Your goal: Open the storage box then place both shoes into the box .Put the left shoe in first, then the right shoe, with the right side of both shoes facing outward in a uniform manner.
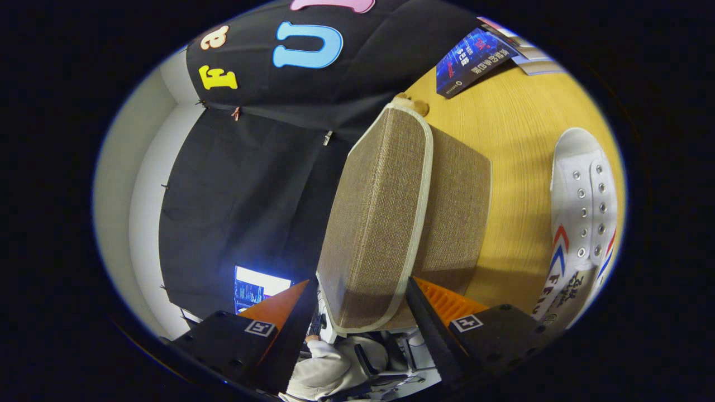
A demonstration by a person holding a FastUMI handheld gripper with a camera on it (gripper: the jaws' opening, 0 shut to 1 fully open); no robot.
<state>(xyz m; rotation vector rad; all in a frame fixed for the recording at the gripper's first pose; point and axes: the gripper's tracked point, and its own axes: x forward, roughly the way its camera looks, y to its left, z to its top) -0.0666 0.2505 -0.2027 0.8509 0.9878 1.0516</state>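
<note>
The tool [357, 312] sits at the bottom centre of the frame with its two fingers spread to either side of the lid edge of the brown woven-fabric storage box [452, 223]. The lid [380, 223], a flat padded panel of the same fabric with pale piping around its rim, passes between the fingers. Whether both fingers press on it cannot be told: the right finger appears to lie against the panel, while the left finger appears to stand just clear.

The view is rolled sideways, so the light wooden worktop [514, 145] fills the right of the frame. The lid appears raised away from the box body, which lies beyond it toward centre right.

Judged step: opening the box. To do it well:

1. Keep the lid rim seated deep between the fingers.
2. Swing the lid about its hinge line; do not pull it away.
3. Avoid dragging the light box body across the worktop.

One white canvas lace-up shoe with red and blue stripes [581, 218] lies at the right of the frame, well apart from the box.
</note>
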